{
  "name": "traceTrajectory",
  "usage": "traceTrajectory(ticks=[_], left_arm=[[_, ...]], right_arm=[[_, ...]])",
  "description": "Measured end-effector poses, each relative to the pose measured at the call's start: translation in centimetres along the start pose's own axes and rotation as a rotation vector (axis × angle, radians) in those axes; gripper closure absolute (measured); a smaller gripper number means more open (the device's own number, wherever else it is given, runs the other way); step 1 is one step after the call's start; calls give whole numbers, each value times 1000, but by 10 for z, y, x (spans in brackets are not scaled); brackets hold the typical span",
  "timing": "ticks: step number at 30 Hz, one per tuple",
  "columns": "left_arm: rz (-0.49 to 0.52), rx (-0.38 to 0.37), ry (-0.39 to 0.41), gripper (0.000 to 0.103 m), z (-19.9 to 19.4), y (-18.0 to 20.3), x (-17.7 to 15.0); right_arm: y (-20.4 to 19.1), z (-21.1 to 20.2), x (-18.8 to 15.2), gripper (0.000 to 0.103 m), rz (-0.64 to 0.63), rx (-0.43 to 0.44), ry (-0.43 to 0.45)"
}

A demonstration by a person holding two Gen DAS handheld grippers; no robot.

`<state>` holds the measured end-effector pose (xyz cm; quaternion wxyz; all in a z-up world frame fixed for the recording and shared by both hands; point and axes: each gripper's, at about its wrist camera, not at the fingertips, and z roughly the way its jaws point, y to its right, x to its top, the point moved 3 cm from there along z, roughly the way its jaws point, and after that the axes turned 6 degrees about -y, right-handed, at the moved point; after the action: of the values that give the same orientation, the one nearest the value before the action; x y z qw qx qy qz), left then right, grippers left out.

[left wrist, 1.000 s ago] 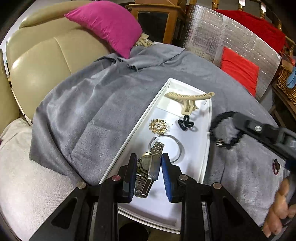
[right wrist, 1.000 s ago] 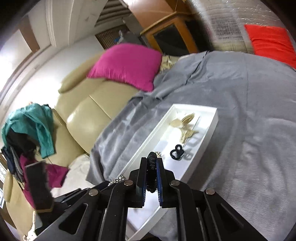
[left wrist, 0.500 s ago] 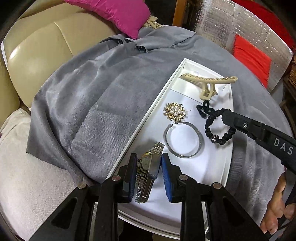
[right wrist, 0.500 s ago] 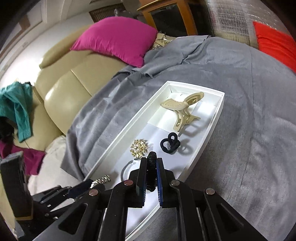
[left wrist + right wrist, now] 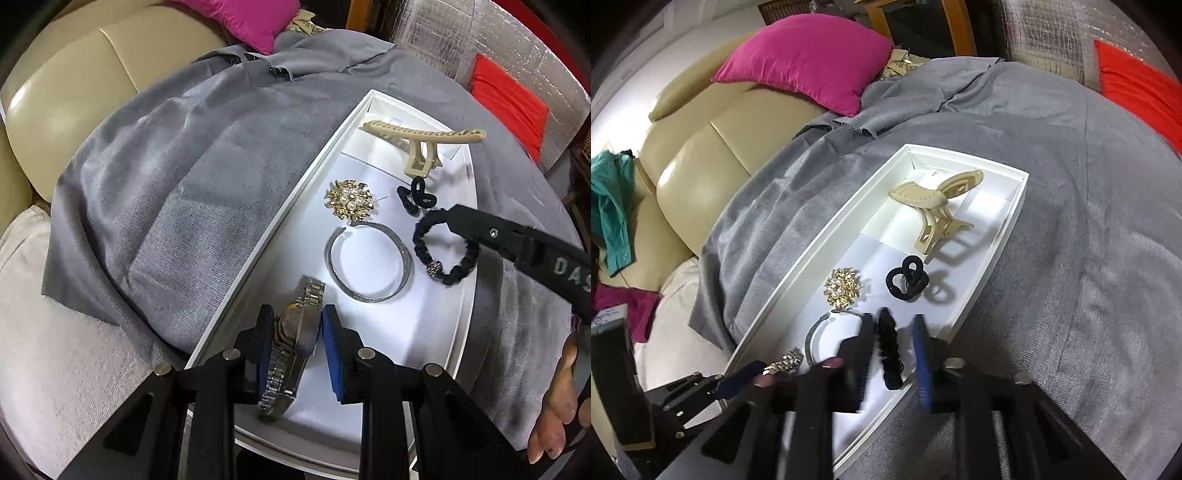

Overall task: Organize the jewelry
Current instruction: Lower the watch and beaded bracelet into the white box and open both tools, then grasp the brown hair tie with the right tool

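My left gripper (image 5: 299, 345) is shut on a silver and gold watch (image 5: 295, 328), held low over the near end of the white tray (image 5: 295, 206). In the right wrist view my right gripper (image 5: 894, 356) is over the tray's right side. Its jaws are opening, and a black braided bracelet (image 5: 888, 350) stands loose between them with a gap on each side. The left wrist view shows that bracelet (image 5: 443, 254) beside a silver bangle (image 5: 369, 262). Further back in the tray lie a gold pearl brooch (image 5: 349, 199), a black hair tie (image 5: 415, 195) and a beige claw clip (image 5: 421, 147).
The tray (image 5: 820, 251) lies on a grey cloth (image 5: 1089, 240) draped over a round surface. A beige sofa (image 5: 701, 155) with a pink cushion (image 5: 809, 59) stands to the left, and a red cushion (image 5: 506, 103) at the back right. A person's hand (image 5: 554, 406) shows at the lower right.
The right gripper carried the black bracelet from beyond the tray's right rim to a spot beside the bangle, and its jaws have parted. The left gripper sank towards the tray with the watch.
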<state>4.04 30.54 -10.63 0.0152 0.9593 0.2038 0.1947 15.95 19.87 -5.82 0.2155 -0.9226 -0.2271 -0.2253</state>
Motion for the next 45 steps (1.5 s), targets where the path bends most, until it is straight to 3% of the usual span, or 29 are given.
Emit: traceTrajectory(ticks=[2, 3, 8, 13, 18, 21, 26, 32, 42, 45], left_arm=[[6, -5, 2, 73, -1, 3, 0], [11, -9, 7, 70, -2, 4, -1], [56, 2, 87, 59, -18, 13, -3], [100, 39, 224, 49, -41, 28, -2], [155, 66, 347, 46, -62, 52, -5], [208, 58, 380, 46, -68, 75, -6], [304, 32, 371, 46, -65, 120, -16], [388, -37, 305, 46, -58, 179, -27], [467, -94, 239, 46, -39, 273, -25], [476, -112, 217, 46, -28, 295, -29]], right_arm=[[2, -5, -1, 51, 11, 10, 19], [3, -9, -1, 49, 17, 12, 33], [13, -35, -5, 49, 40, 39, 108], [34, -68, -15, 49, 69, 48, 177], [85, -105, -39, 49, 164, 48, 223], [122, -127, -58, 49, 223, 22, 245], [189, -165, -96, 49, 322, -19, 270], [262, -207, -141, 50, 439, -53, 287], [356, -210, -190, 51, 761, 141, 269], [365, -199, -187, 62, 791, 167, 247]])
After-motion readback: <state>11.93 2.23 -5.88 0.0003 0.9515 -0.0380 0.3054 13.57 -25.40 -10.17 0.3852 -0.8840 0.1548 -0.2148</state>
